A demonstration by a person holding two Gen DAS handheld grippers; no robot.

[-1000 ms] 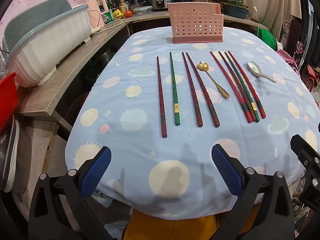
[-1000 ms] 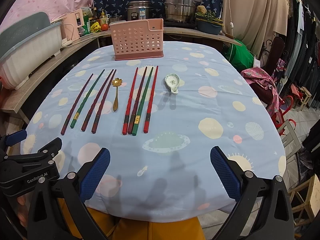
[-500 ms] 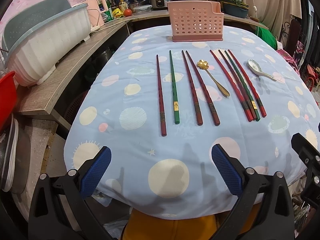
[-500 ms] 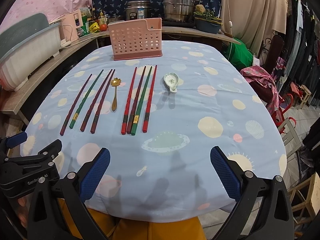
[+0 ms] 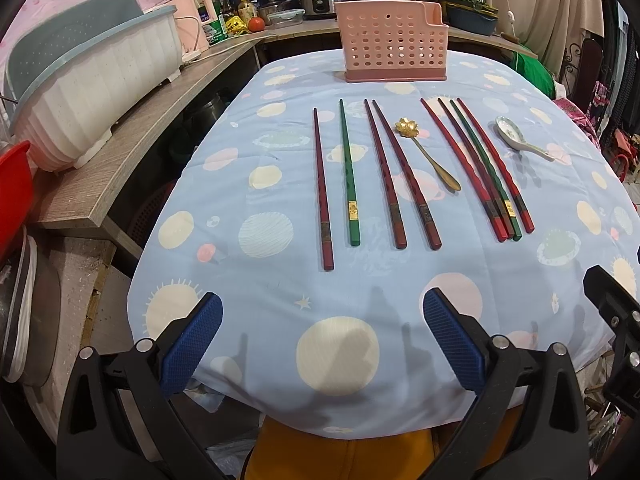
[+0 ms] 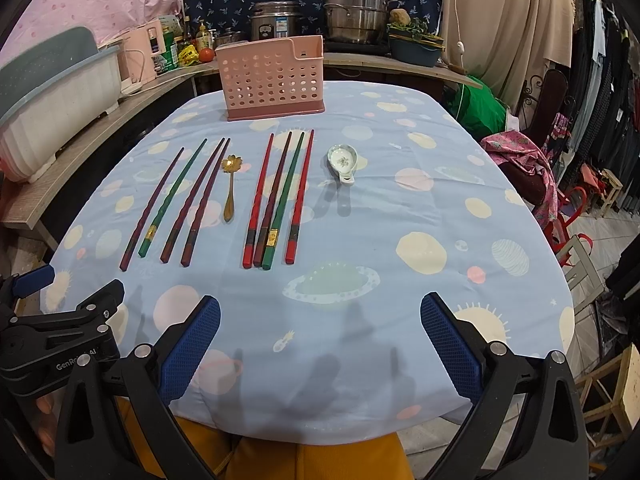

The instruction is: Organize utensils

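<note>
Chopsticks (image 5: 350, 176) lengthwise, tips twd pink caddy (image 5: 392, 46), gold spoon (image 5: 428, 154) diagonal

A: Where does the holder (image 5: 391, 47) stand?
B: At the far end of the table (image 5: 280, 300), behind the row of utensils.
A: And the row?
B: Four chopsticks (image 5: 374, 178) on the left, then the metal spoon (image 5: 428, 153), four bunched chopsticks (image 5: 478, 168), and the ceramic spoon (image 5: 520, 137) farthest right
</note>
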